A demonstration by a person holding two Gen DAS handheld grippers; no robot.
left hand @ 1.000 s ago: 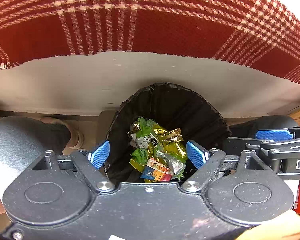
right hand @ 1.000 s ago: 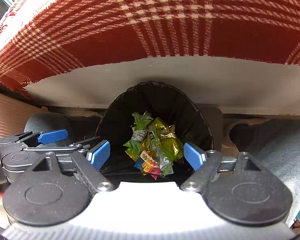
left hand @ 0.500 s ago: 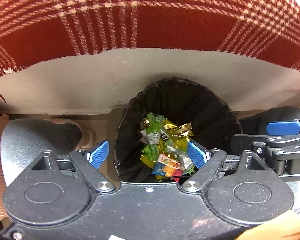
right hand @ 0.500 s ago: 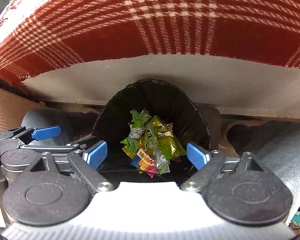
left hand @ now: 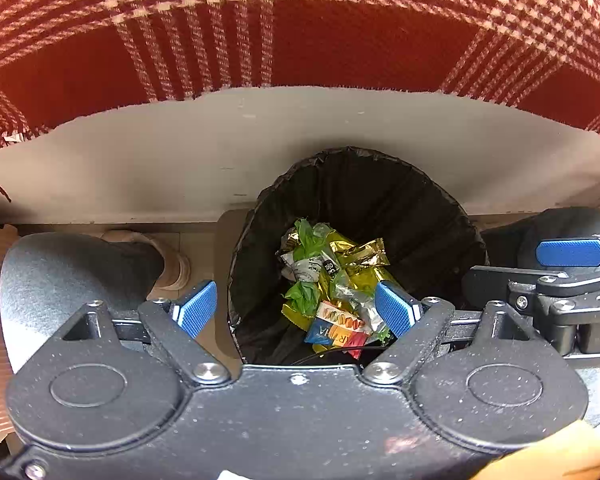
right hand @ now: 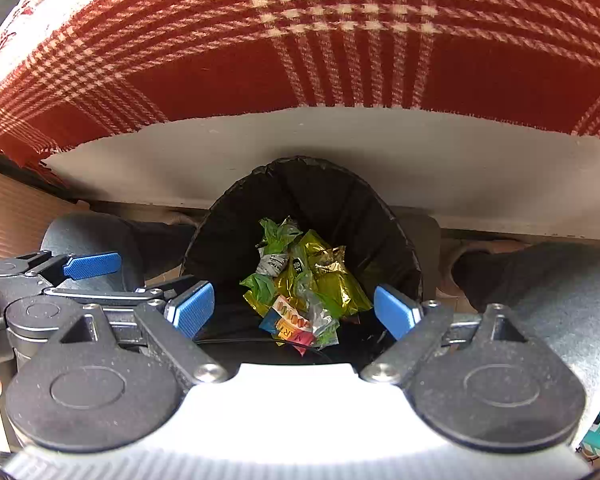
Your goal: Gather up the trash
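Observation:
A black-lined trash bin (left hand: 380, 184) (right hand: 320, 188) stands on the floor below both cameras. Inside lies a heap of crumpled wrappers (left hand: 332, 276) (right hand: 300, 284), green, gold, silver and one with red and orange print. My left gripper (left hand: 296, 312) hovers open above the bin's near rim, nothing between its blue pads. My right gripper (right hand: 296, 312) is open too and empty, over the same bin. Each view catches the other gripper alongside: the right gripper (left hand: 572, 252) at the right edge, the left gripper (right hand: 92, 266) at the left.
A red and cream plaid cloth (left hand: 300, 32) (right hand: 320, 40) hangs over a white table edge (left hand: 260, 152) just beyond the bin. The person's grey-trousered knees (left hand: 60, 272) (right hand: 560, 280) flank the bin, with a beige slipper (left hand: 168, 260) on the floor. Ribbed cardboard (right hand: 8, 216) is at the left.
Both grippers have shifted slightly, so the bin drifts right in the left wrist view and the tablecloth looms closer. Both stay open and empty; the wrappers lie unmoved.

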